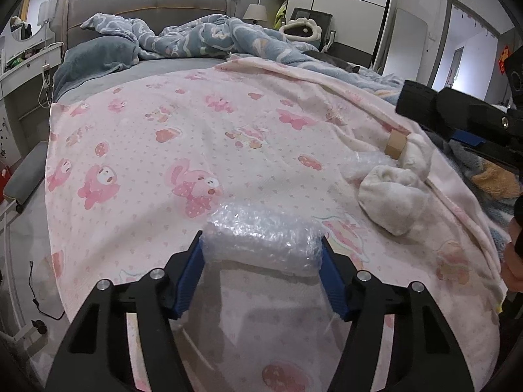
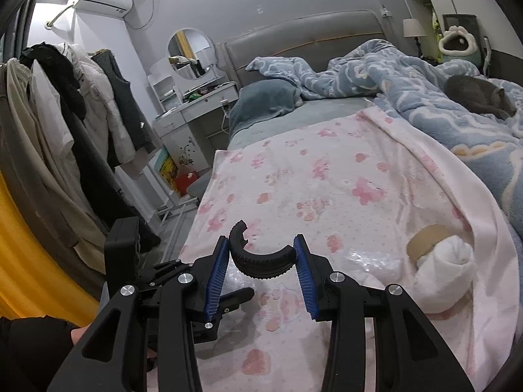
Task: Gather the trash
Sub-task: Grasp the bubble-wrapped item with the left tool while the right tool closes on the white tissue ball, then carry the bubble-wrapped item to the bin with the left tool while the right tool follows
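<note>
Counts on the pink printed blanket (image 1: pixel 202 137): 1 roll of bubble wrap (image 1: pixel 261 238), 1 flatter sheet of bubble wrap (image 1: pixel 362 163), 2 white balled socks (image 1: pixel 392 196), 1 brown tape roll (image 1: pixel 395 143), 1 black curved tyre fragment (image 2: pixel 258 258). Also 1 grey cat (image 2: pixel 477 98) lying on the blue blanket (image 2: pixel 408 75) at the far side, 1 grey-blue pillow (image 1: pixel 94 62) near the headboard, 1 round mirror (image 2: pixel 191 54) over the dressing table. Left gripper (image 1: pixel 261 245) points downward over the near part of the blanket; both blue pads (image 1: pixel 193 281) sit against the ends of the bubble wrap roll, which spans the gap between them, so the fingers are partly closed and clamped on it. The roll lies low, at or just above the blanket; contact with the cloth cannot be told. Right gripper (image 2: pixel 261 261) is tilted downward less steeply, above the blanket to the right of the left one; its fingers are drawn in narrow and pinch the tyre fragment, which curves like a U with 1 broken end sticking up past the left pad. The fragment is clear of the blanket. In the right wrist view, the tape roll and 1 sock lie touching, to the right of the gripper, with the flat bubble wrap just beside them. A dark-sleeved hand (image 2: pixel 42 336) shows at the lower left of that view. No bin or container is visible.
</note>
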`<action>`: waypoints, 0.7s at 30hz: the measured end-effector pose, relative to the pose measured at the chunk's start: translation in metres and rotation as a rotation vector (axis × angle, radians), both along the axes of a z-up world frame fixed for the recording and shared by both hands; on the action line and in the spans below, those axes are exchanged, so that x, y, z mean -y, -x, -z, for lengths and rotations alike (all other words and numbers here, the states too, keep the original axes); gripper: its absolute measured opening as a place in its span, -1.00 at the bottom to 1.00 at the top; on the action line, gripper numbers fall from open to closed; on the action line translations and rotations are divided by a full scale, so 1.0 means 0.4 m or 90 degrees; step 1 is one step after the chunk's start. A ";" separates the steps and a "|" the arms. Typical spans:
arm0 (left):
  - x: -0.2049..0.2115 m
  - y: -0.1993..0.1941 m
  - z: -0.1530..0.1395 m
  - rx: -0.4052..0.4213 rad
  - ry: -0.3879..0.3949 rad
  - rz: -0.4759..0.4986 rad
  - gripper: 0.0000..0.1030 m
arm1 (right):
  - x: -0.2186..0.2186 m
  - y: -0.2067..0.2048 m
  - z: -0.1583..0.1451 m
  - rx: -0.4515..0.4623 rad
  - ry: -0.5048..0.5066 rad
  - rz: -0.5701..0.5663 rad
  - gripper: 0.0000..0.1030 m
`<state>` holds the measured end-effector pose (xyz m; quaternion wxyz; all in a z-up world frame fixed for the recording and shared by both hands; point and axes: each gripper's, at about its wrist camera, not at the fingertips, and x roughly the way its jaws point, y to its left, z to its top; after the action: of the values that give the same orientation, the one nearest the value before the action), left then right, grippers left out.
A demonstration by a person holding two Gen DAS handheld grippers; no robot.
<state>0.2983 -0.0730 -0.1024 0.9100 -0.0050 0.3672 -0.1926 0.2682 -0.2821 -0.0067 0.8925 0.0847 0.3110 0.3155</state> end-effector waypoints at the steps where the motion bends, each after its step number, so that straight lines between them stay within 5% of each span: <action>1: -0.003 0.005 -0.004 0.000 0.002 0.000 0.31 | -0.002 0.001 0.001 0.000 0.001 -0.002 -0.20; 21: -0.133 0.169 -0.052 -0.023 0.061 -0.014 0.29 | -0.122 0.109 -0.026 0.001 -0.061 -0.026 -0.20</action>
<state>0.2307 -0.0199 -0.0814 0.9038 -0.0557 0.3741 -0.2001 0.2246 -0.2333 0.0038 0.8811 0.1210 0.2964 0.3480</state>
